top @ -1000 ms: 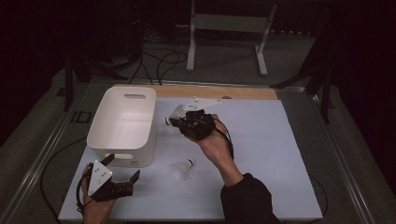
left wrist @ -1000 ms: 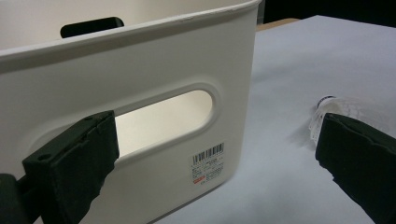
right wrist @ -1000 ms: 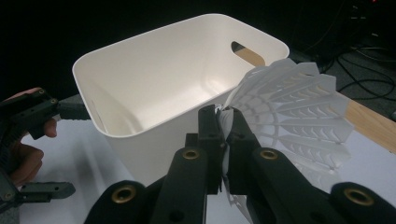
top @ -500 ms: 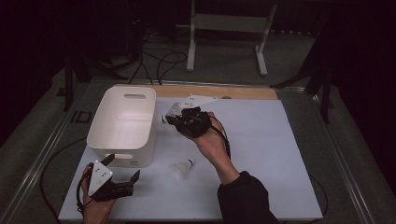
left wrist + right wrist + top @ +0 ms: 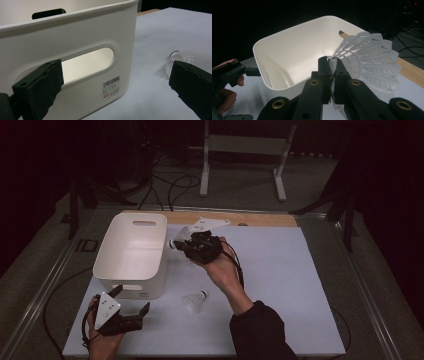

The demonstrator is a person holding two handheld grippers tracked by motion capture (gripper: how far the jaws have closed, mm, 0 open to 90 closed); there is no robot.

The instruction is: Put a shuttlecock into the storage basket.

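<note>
My right gripper hangs just right of the white bin's far right rim, shut on a white shuttlecock. In the right gripper view the jaws pinch the feather skirt of that shuttlecock, with the bin open just beyond. A second shuttlecock lies on the white sheet in front of the bin's right corner. My left gripper rests at the table's front left, open with nothing between the jaws. The left gripper view faces the bin's near wall, and the lying shuttlecock peeks over the right jaw.
A white sheet covers the table, with a wooden strip along its far edge. A metal stand and cables lie on the floor behind. In the right gripper view, the left hand and its gripper sit beside the bin.
My right hand has edged a little left toward the bin with the shuttlecock still pinched. The left gripper and the lying shuttlecock have not moved.
</note>
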